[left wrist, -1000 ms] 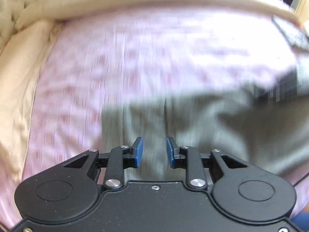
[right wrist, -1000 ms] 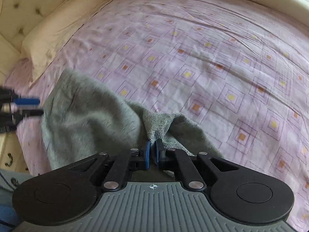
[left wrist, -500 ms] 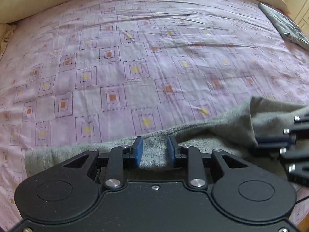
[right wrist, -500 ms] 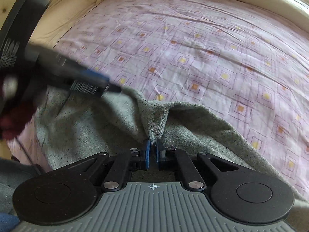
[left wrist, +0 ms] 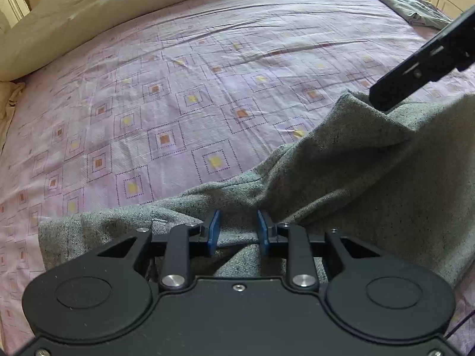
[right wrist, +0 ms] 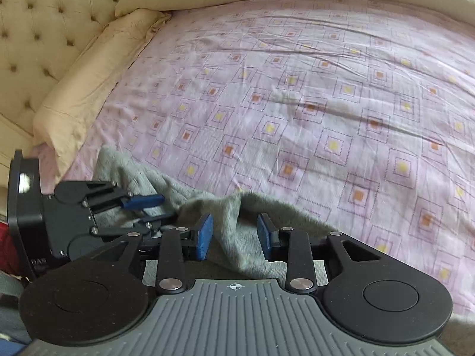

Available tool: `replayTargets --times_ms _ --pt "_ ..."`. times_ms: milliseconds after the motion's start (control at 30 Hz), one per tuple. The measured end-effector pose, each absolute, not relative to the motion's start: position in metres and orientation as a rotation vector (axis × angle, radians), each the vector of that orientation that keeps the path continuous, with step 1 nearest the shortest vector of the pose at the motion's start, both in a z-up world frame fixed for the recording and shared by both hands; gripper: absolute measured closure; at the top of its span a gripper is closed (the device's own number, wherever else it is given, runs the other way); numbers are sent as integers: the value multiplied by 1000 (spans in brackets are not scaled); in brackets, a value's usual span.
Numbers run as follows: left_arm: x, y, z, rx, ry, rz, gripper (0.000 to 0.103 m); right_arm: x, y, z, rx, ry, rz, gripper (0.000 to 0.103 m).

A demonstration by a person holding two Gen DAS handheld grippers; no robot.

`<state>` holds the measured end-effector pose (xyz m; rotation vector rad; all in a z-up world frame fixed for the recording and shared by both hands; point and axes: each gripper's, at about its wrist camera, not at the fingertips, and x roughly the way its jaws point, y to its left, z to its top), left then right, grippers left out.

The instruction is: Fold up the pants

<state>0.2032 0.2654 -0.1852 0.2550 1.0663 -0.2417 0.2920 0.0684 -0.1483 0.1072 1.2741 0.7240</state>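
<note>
We see the grey pants [left wrist: 341,172] lying bunched at the near edge of the bed [left wrist: 184,95], on the lilac patterned sheet, with ridges and a raised peak rather than a flat fold. We judge the task early: no clean fold shows yet, and the cloth has to be spread, aligned and doubled over.

The left tool [left wrist: 237,227] has its jaws part-way apart with fabric filling the gap between them; we cannot tell whether the pads press on it. The right tool [right wrist: 234,234] has its jaws opening, and a ridge of the pants stands between them without either pad pressing on it.

The left wrist view shows the raised peak of cloth at right, under the tip of the right tool, and a folded dark garment [left wrist: 409,6] at the far right corner. The right wrist view instead shows the tufted headboard [right wrist: 44,29], the cream pillow [right wrist: 89,83], and the left tool from the side.
</note>
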Motion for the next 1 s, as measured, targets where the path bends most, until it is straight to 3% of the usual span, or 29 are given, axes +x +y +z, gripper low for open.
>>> replayTargets --times_ms 233,333,433,733,900,1000 --pt "201 262 -184 289 1058 -249 67 313 99 -185 190 1432 749 71" --pt "191 268 -165 320 971 -219 62 321 107 -173 128 1345 692 98" --pt "185 291 -185 268 1124 -142 63 353 89 -183 282 1345 542 99" --pt "163 301 -184 313 1102 -186 63 370 93 -211 212 1369 510 98" --pt "165 302 -164 338 1111 -196 62 357 52 -157 317 1077 384 93" --pt "173 304 -143 270 1058 -171 63 337 43 -138 276 1063 448 93"
